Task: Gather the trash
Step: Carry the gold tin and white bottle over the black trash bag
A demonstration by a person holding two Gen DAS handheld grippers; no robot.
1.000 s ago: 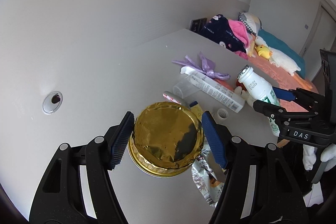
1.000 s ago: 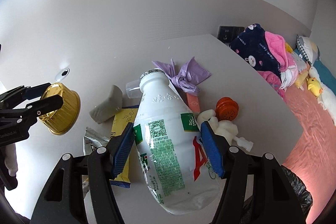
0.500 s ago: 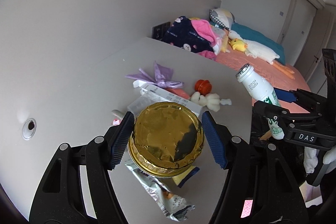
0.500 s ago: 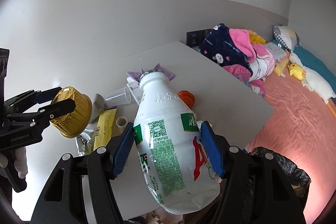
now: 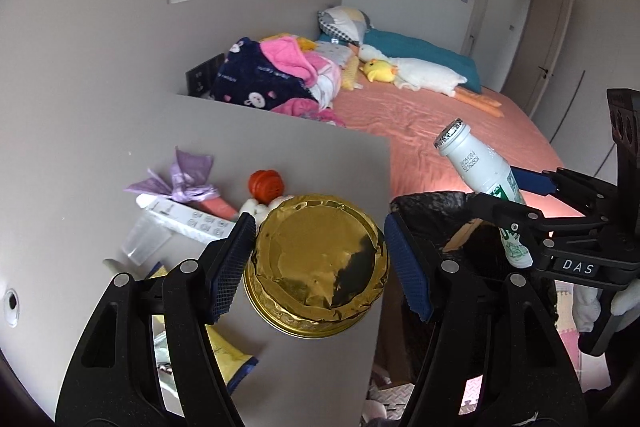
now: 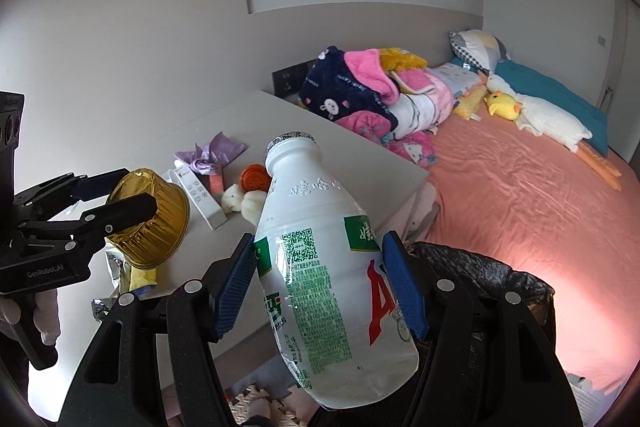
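Both grippers are loaded and the step in hand appears to be the carry to the bin. The left gripper (image 5: 318,259) is clamped on a round gold foil tray (image 5: 318,261), held base-forward above the edge of the grey counter (image 5: 304,155). The right gripper (image 6: 320,287) is clamped on a white plastic drink bottle with green and red print (image 6: 328,267), tilted, neck pointing away from the camera.

The black bag-lined trash bin (image 6: 488,275) stands just beside the counter's edge, between it and the bed with the salmon-pink sheet (image 6: 520,187). In the left wrist view the bottle hangs above the bin's mouth, so release looks imminent; the foil tray is judged to need a further shift to the right before its jaws part.

Remaining on the counter — a crumpled purple wrapper (image 5: 180,175), an orange round cap (image 5: 266,185), a long white box (image 5: 188,221), a clear plastic cup (image 5: 146,245), a white fluffy object (image 6: 240,201) and a yellow packet (image 5: 228,351).

Obstruction: the two grippers are close together over the bin, so a staggered drop seems prudent — bottle first.
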